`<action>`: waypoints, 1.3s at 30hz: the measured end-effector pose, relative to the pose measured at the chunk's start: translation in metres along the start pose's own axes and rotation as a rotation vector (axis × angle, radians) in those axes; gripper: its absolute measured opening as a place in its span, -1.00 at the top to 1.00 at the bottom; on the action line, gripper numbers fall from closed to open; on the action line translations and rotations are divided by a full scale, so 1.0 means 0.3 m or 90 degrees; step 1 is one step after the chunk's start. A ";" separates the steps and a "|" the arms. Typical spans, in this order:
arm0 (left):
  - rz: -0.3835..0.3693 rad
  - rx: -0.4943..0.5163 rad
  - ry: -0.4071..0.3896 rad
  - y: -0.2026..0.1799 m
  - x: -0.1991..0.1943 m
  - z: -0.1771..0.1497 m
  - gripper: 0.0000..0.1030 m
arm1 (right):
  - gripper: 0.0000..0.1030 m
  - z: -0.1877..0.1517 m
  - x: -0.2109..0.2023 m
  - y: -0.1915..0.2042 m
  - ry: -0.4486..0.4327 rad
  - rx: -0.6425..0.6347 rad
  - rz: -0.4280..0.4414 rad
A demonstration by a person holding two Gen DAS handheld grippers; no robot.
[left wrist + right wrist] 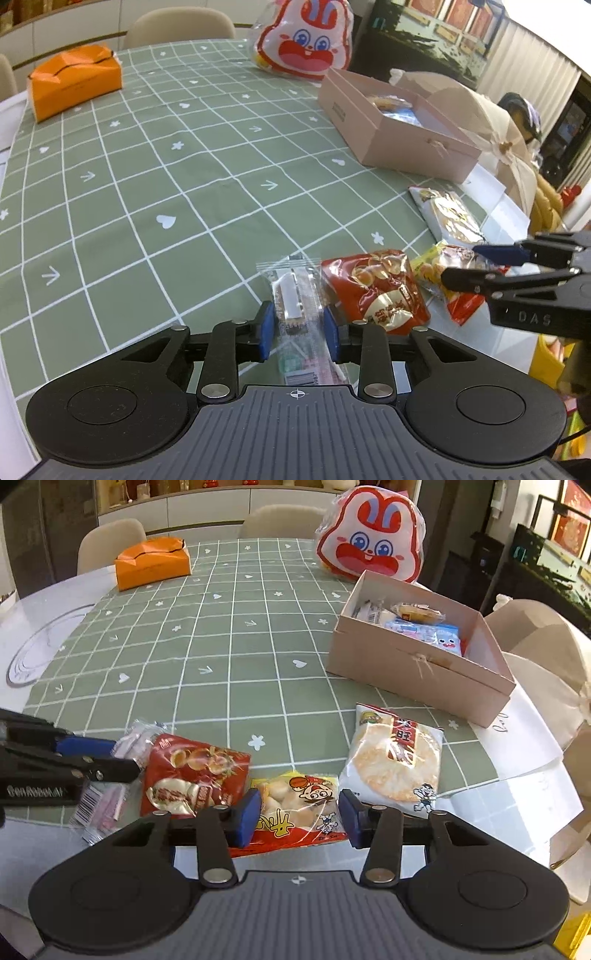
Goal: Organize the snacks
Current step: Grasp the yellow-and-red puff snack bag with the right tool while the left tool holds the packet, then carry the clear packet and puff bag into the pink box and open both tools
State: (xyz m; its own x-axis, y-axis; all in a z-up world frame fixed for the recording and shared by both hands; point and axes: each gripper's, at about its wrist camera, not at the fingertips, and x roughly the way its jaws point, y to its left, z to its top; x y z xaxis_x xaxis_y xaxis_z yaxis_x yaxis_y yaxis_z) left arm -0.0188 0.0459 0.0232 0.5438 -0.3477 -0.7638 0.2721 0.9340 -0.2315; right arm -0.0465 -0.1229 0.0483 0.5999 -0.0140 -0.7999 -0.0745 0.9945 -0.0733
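My left gripper (299,326) is open around a clear-wrapped wafer snack (295,295) lying on the green checked tablecloth (166,166). A red snack bag (376,290) lies just right of it. My right gripper (300,816) is open around a yellow and red cartoon snack bag (295,805). A white rice cracker pack (397,757) lies to its right. The red bag (192,775) lies to its left, with the wafer (107,805) under the left gripper (99,755). The pink open box (417,664) holds several snacks at the right.
A rabbit-face bag (371,542) stands behind the box. An orange tissue box (153,566) sits at the far left. A beige box lid (546,653) and white paper (517,734) lie at the right edge. Chairs (110,542) stand beyond the table.
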 end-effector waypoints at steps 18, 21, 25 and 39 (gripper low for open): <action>0.071 0.059 0.000 -0.003 0.014 0.035 -0.02 | -0.27 -0.041 0.045 0.011 0.024 0.012 0.019; 0.034 0.043 0.007 0.019 0.013 0.042 0.05 | -0.40 -0.053 0.048 0.001 0.016 0.028 0.013; 0.044 0.083 0.015 -0.019 0.040 0.056 0.04 | -0.48 -0.068 0.051 -0.015 0.009 0.065 0.017; 0.039 0.040 0.002 -0.027 0.043 0.053 0.18 | -0.07 -0.058 -0.017 -0.040 -0.018 0.086 0.059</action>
State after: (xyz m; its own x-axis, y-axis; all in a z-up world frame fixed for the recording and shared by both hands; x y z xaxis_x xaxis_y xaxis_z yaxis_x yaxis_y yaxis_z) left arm -0.0014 0.0325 0.0248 0.5586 -0.2894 -0.7773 0.2878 0.9466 -0.1456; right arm -0.0626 -0.1366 0.0428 0.6184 0.0796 -0.7818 -0.0237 0.9963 0.0827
